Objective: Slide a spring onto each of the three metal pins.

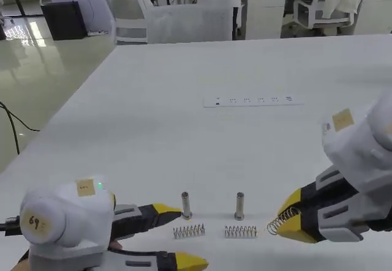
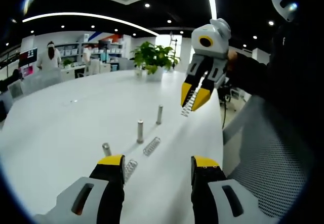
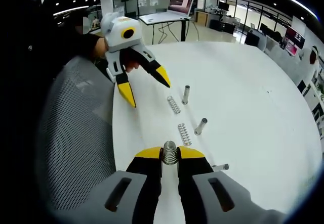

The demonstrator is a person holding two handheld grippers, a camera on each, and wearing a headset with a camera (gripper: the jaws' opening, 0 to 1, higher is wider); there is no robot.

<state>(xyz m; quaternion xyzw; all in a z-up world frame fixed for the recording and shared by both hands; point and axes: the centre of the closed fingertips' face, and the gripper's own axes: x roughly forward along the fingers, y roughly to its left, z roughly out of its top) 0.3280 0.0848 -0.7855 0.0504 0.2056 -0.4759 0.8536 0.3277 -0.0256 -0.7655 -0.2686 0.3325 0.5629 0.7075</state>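
Two short metal pins (image 1: 185, 205) (image 1: 239, 205) stand upright on the white table (image 1: 184, 130). In front of them lie two loose springs (image 1: 188, 230) (image 1: 240, 230). My left gripper (image 1: 182, 235) is open at the lower left, its far fingertip close beside the left pin. My right gripper (image 1: 285, 220) comes in from the right, shut on a third spring (image 1: 278, 221) held just above the table. In the right gripper view the held spring (image 3: 169, 153) sits between the jaws, and a row of three pins (image 3: 186, 94) (image 3: 201, 126) (image 3: 220, 168) runs ahead.
A recessed power strip (image 1: 252, 101) sits in the middle of the table. Office chairs (image 1: 324, 5) and desks stand beyond the far edge. A mesh chair (image 3: 76, 133) is beside the near table edge. A potted plant (image 2: 154, 57) stands at the table's far end.
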